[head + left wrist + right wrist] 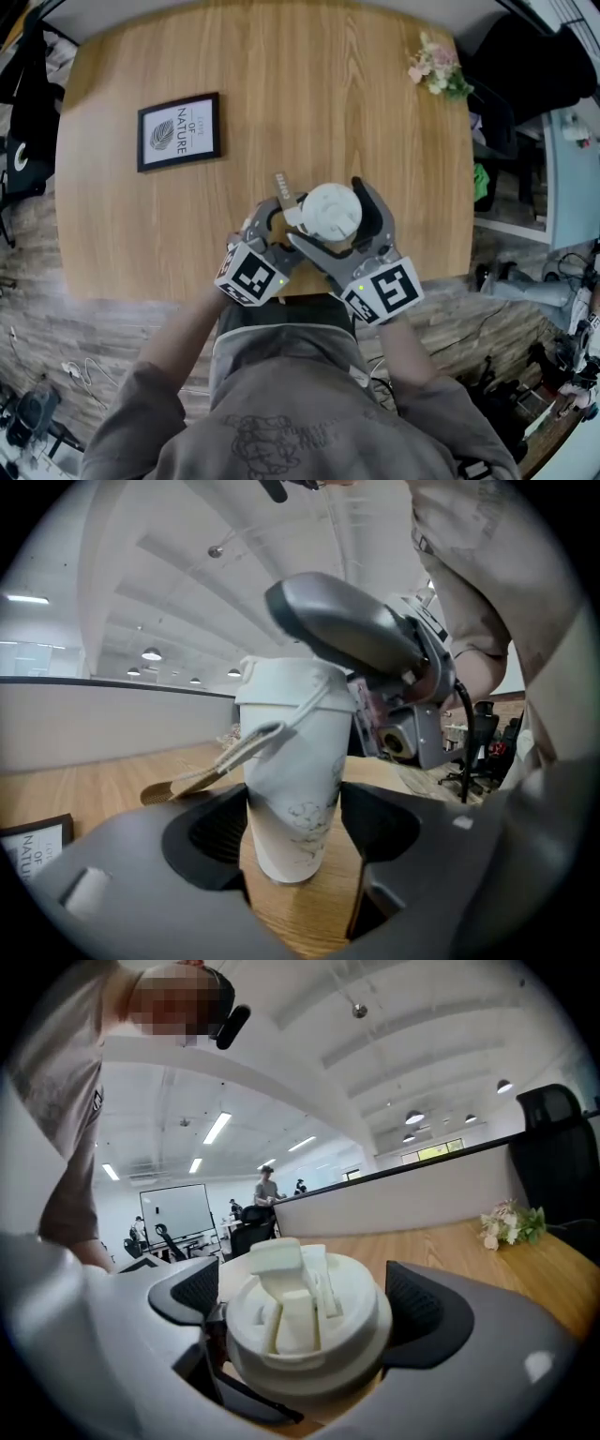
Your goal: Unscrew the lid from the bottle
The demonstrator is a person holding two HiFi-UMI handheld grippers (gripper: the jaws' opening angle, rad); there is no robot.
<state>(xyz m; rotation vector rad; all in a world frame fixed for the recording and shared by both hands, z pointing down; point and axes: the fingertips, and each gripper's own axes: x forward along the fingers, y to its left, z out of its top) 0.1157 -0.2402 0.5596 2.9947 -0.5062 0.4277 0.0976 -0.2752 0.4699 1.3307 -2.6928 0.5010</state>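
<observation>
Found the white bottle (295,789) standing upright on the wooden table (281,94), close to the front edge and roughly midway along it. Saw the white lid (305,1330) seated on top, and a tan strap (202,775) trailing off the neck toward the far edge. Noted the left gripper (295,829) clamped low on the bottle's body, both pads pressed against its sides. Noted the right gripper (302,1297) higher up, jaws spread wide around the lid with a sliver of gap at one pad, so not gripping. Read both grippers as reaching away from the person and tipped slightly down, meeting at the bottle, marker cubes (251,274) side by side just over the front edge. Traced both forearms (178,337) back from the cubes toward the bottom of the head view; lost the hands themselves behind the cubes. Could not see the bottle's body from above, covered by lid and jaws, nor make out the faint drawing on its side. Spotted a framed print (179,131) toward the far left corner, cut off in the left gripper view, and a small bunch of flowers (436,67) at the far right corner
</observation>
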